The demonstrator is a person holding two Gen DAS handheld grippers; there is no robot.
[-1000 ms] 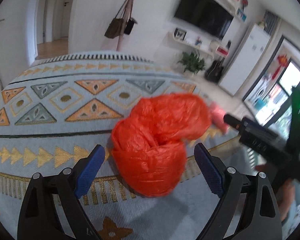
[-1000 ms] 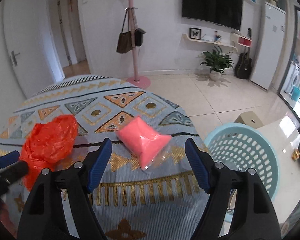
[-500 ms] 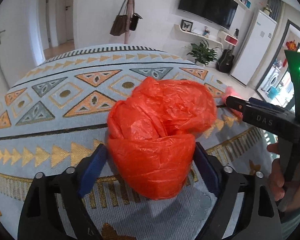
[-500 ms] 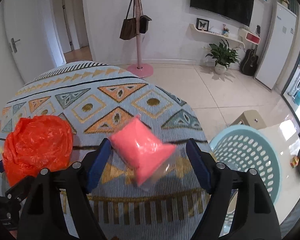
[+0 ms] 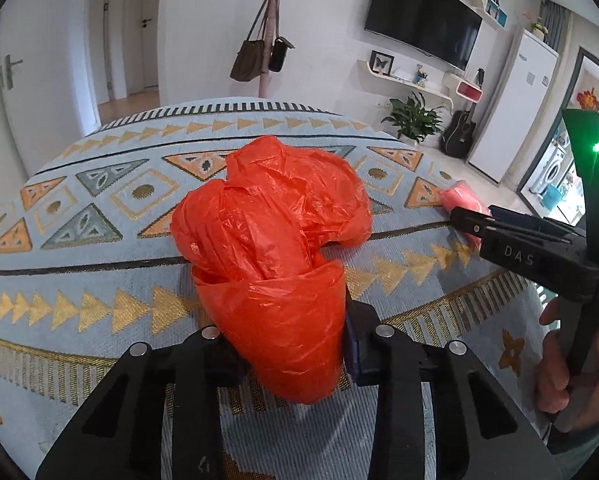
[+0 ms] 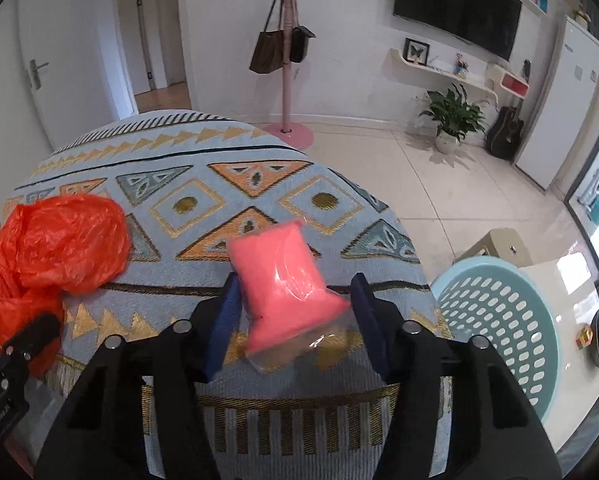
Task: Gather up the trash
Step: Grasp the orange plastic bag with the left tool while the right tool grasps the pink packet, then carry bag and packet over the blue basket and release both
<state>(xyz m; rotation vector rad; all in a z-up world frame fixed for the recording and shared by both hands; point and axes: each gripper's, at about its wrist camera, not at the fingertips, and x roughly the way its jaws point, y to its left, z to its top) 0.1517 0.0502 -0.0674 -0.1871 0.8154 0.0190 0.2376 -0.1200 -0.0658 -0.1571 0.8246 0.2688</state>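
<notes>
A: Where is the trash at this moment?

B: The crumpled orange plastic bag (image 5: 275,256) lies on the patterned tablecloth (image 5: 99,208). The left gripper (image 5: 287,340) is clamped on its lower part; both blue pads press into the plastic and it bulges between them.

A: And the second piece?

B: The pink packet (image 6: 287,280) in clear wrap lies on the same cloth, near the edge. The right gripper (image 6: 295,316) has its fingers on both sides of the packet. The left pad touches it, but at the right pad I cannot tell if there is contact, so I cannot tell if it grips.

A: Is a container near?

B: Yes, a light blue perforated basket (image 6: 511,320) stands just beside the table edge, to the right of the packet.
</notes>
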